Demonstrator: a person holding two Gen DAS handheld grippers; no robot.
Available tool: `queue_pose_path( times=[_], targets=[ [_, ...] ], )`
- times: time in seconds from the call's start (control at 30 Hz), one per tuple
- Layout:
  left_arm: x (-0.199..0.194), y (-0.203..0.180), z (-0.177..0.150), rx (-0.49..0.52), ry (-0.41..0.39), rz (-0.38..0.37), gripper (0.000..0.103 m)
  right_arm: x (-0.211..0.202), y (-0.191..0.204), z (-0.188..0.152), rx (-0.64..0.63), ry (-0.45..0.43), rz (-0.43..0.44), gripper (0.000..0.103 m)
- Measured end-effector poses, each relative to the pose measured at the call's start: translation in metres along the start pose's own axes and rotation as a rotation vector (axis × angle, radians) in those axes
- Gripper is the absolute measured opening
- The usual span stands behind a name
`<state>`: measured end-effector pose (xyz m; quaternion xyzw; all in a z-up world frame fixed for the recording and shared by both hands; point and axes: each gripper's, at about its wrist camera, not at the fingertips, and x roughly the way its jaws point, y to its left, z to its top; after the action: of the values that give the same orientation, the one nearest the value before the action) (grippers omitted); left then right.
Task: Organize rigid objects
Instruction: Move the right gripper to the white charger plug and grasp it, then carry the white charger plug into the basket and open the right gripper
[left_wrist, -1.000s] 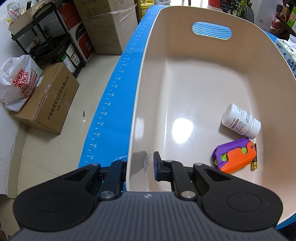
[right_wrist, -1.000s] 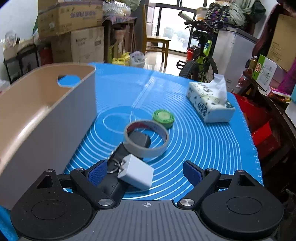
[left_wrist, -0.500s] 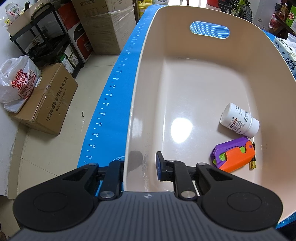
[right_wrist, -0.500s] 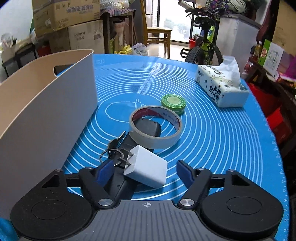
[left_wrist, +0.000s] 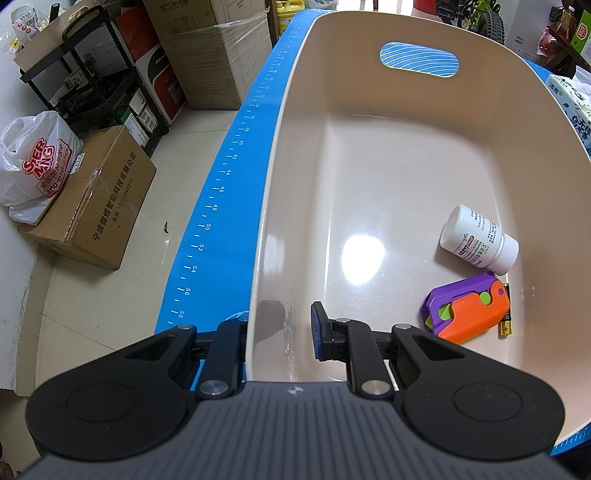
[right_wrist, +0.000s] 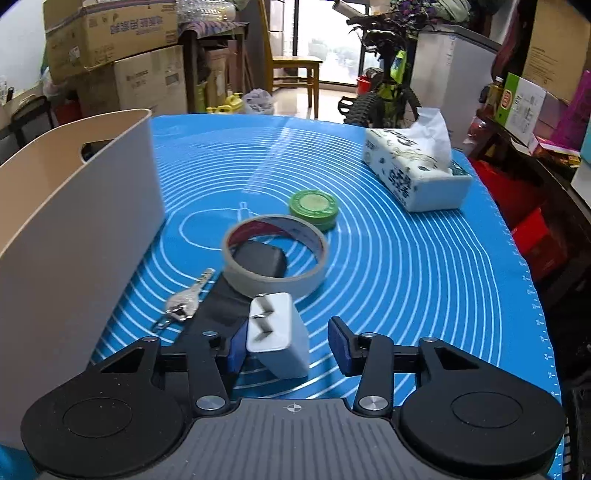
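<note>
A beige plastic bin (left_wrist: 280, 155) stands on the blue mat; it also shows in the right wrist view (right_wrist: 74, 206). My left gripper (left_wrist: 280, 332) is shut on the bin's near wall, one finger inside and one outside. In the bin lie a white pill bottle (left_wrist: 478, 240), a purple and orange toy (left_wrist: 467, 314) and a battery (left_wrist: 506, 326). My right gripper (right_wrist: 290, 349) is open around a white plug charger (right_wrist: 277, 336); the left pad touches it, the right pad stands apart. Beyond lie a tape roll (right_wrist: 275, 254), keys (right_wrist: 184, 301), a black object (right_wrist: 229, 302) and a green tin (right_wrist: 314, 208).
A tissue box (right_wrist: 413, 177) sits at the mat's far right. Off the table's left edge are cardboard boxes (left_wrist: 92, 199), a white bag (left_wrist: 33, 166) and shelving. A bicycle (right_wrist: 380, 96) and a chair stand beyond the table.
My right gripper has moved forward and lower, bringing the white charger between its fingers, and the fingers have narrowed. The left gripper stays clamped on the bin wall.
</note>
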<state>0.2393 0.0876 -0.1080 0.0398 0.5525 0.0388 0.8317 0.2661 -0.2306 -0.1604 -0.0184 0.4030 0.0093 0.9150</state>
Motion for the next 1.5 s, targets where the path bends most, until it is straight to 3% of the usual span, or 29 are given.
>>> queue_pose_path(
  times=[0.1,0.13,0.17,0.5,0.87,1.2,1.5],
  targets=[
    [0.000,0.000,0.000,0.000,0.000,0.000,0.020,0.004,-0.005,-0.001,0.015,0.007,0.001,0.049],
    [0.000,0.000,0.000,0.000,0.000,0.000,0.020,0.005,-0.006,-0.002,0.017,0.007,0.004,0.035],
    [0.000,0.000,0.000,0.000,0.000,0.000,0.020,0.007,-0.007,-0.002,0.019,0.012,0.013,0.032],
    [0.000,-0.001,0.000,-0.001,0.000,0.000,0.020,-0.008,-0.010,-0.003,0.041,-0.044,-0.018,0.032],
    [0.000,0.000,0.000,-0.001,0.000,-0.001,0.020,-0.056,0.004,0.027,0.013,-0.143,-0.003,0.032],
    [0.000,0.000,0.000,-0.001,-0.001,-0.002,0.020,-0.094,0.059,0.068,-0.041,-0.275,0.124,0.032],
    [0.001,0.000,0.000,-0.002,-0.001,-0.004,0.020,-0.078,0.130,0.076,-0.164,-0.207,0.242,0.032]
  ],
)
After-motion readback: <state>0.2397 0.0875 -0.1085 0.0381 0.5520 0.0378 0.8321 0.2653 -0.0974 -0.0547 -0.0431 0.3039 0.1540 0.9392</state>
